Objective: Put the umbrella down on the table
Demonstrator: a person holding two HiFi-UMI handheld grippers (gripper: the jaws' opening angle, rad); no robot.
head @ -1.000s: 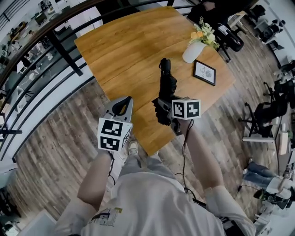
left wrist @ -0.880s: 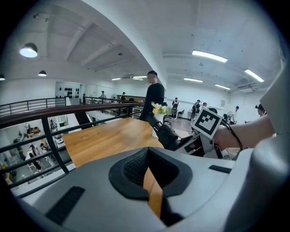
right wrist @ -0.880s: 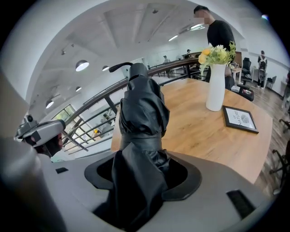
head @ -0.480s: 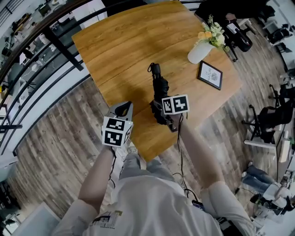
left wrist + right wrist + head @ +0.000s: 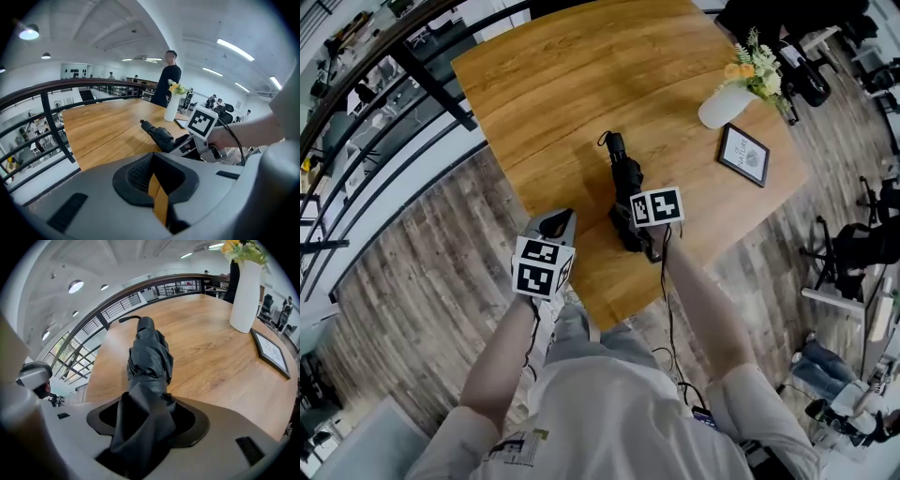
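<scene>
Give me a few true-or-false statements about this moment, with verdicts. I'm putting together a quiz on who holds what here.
1. The right claw is shut on the folded black umbrella. True.
2. The left claw also grips the umbrella. False: its jaws are together on nothing, and it is off to the side of the umbrella.
3. The white vase holds flowers. True.
4. The picture frame stands upright at the middle of the table. False: it lies flat near the vase, towards a corner.
</scene>
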